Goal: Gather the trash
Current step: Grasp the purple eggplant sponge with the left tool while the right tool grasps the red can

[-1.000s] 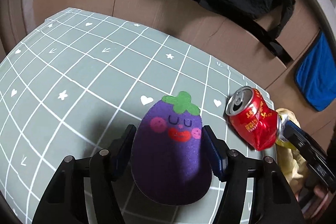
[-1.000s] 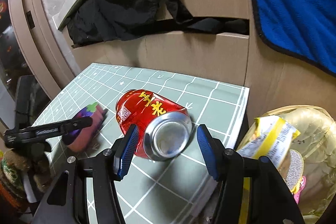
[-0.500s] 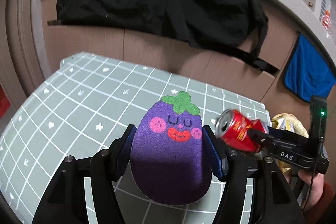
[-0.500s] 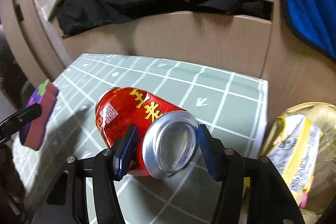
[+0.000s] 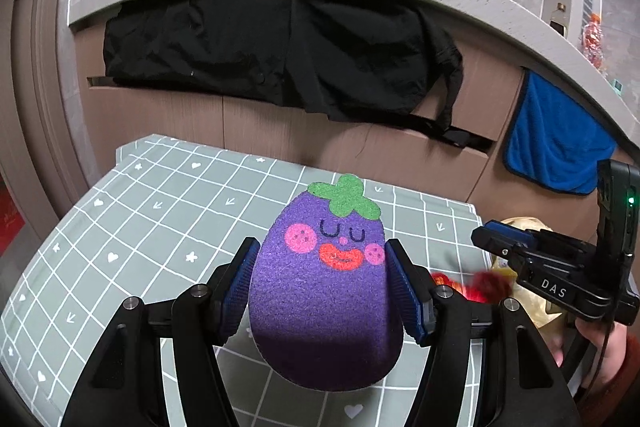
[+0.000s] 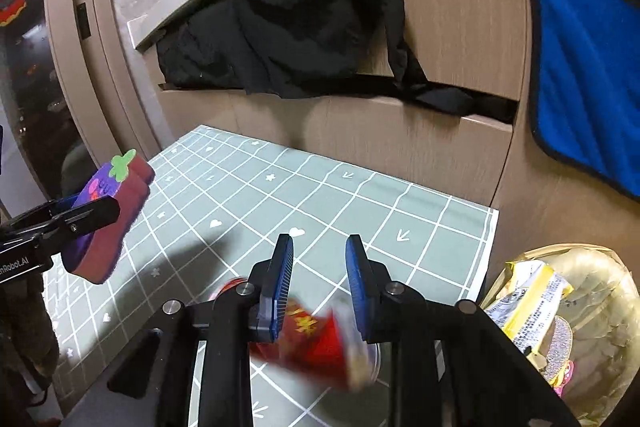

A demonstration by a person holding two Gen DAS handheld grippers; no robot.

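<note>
Our left gripper (image 5: 320, 279) grasps a purple eggplant sponge (image 5: 324, 287) w/ both pads, above the green grid mat (image 5: 168, 227). Our right gripper (image 6: 320, 287) is clenched on nothing. The red can (image 6: 316, 347), blurred, sits below and behind its pads, beside a trash bag (image 6: 592, 267) w/ wrappers.

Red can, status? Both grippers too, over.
Left gripper shut on eggplant sponge. Right gripper shut, pads empty. Red can blurred below its fingers, looks loose. Nothing blocking the trash bag.
</note>
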